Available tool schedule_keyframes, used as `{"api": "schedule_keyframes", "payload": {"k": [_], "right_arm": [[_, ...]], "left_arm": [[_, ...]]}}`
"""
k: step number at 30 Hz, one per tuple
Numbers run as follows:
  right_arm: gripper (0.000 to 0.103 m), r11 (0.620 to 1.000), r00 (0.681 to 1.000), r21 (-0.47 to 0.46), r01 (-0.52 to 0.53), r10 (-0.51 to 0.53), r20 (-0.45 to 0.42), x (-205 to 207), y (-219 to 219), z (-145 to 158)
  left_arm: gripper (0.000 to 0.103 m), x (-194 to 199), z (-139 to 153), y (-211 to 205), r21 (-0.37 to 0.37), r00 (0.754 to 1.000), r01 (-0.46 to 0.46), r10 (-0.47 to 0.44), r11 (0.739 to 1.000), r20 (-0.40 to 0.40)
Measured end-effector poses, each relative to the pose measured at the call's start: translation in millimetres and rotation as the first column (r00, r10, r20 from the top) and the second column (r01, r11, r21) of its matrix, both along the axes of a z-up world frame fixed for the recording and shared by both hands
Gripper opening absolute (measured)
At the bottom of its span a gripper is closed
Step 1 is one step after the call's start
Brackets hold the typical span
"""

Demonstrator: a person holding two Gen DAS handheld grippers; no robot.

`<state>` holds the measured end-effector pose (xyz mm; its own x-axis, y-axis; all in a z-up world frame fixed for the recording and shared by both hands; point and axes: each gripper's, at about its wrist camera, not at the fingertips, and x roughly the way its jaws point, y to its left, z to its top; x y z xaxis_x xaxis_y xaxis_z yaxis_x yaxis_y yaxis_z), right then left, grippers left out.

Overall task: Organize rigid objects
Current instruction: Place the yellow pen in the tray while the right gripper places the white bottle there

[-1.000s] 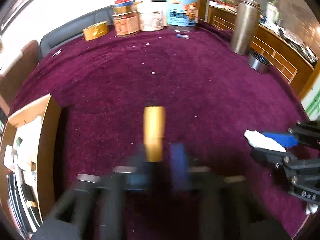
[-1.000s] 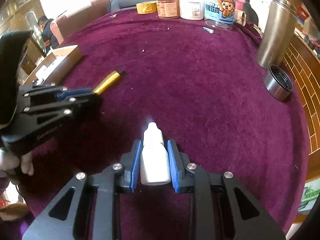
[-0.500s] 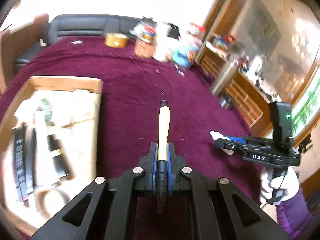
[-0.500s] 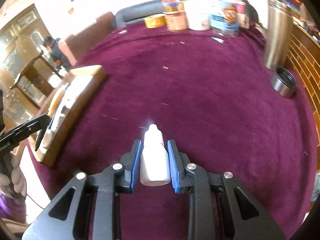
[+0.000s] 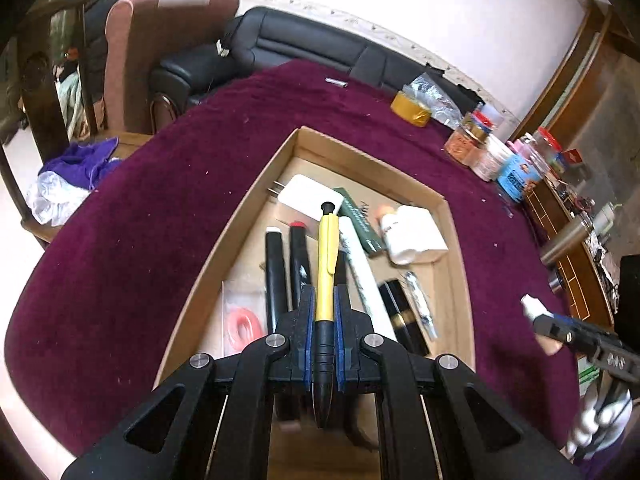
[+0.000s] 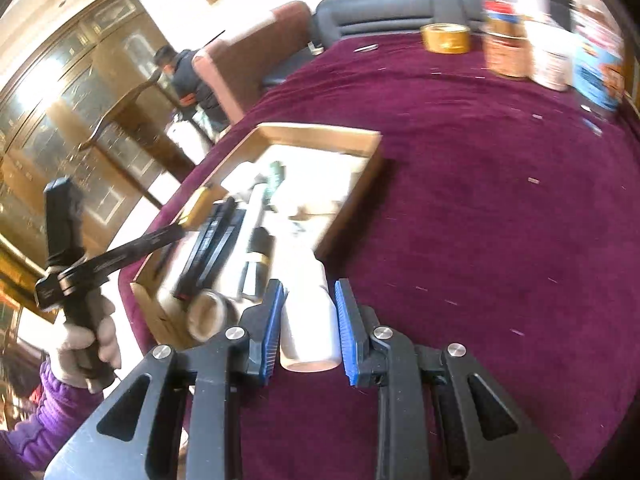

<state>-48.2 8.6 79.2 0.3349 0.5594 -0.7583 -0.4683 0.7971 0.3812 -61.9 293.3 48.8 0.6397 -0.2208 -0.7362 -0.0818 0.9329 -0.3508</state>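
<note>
Yellow plastic with a black grip and black tip, a mechanical pencil (image 5: 327,256) sits pinched between the blue-padded fingers (image 5: 307,332) of the left tool (image 5: 322,334), held in the air above a shallow cardboard tray (image 5: 256,188) on the bench (image 5: 160,208), which is covered in deep purple velvet cloth. Inside the tray lie two black marker pens (image 5: 276,264), a white wall charger (image 5: 310,198), a dark green flat box (image 5: 356,220), a white patterned tube (image 5: 362,276), a small white bottle (image 5: 396,236) resting on a white block, a glossy black tube with a gold band (image 5: 402,320) and a pink ring in a clear packet (image 5: 240,320). To the right of the tray, the right tool (image 6: 308,320) grips a white plastic dropper bottle (image 6: 308,320) between its own blue pads (image 6: 346,328), the bottle's nozzle pointing toward the tray's near corner; this view is blurred, so finer detail is lost. At the far edge of the bench stand a roll of golden-brown tape (image 5: 410,108), a cluster of lidded jars (image 5: 466,144) and a blue-labelled tub (image 5: 516,180). Beyond the bench sit a black leather sofa (image 5: 304,48) and a pink armchair (image 5: 160,40).
</note>
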Motion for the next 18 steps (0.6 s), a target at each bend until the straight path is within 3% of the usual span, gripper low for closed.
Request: {"api": "schedule_keyframes", "payload": {"k": [9, 18], "right_arm": [[0.024, 0.994, 0.993, -0.023, -0.105, 0.104, -0.048, 2, 66, -20], [0.024, 0.986, 0.99, -0.098, -0.138, 0.134, -0.051, -10, 87, -33]], "left_arm": [[0.006, 69, 2, -5, 0.045, 0.998, 0.061, -0.059, 0.997, -0.033], [0.006, 123, -13, -22, 0.095, 0.992, 0.079, -0.07, 0.992, -0.101]]}}
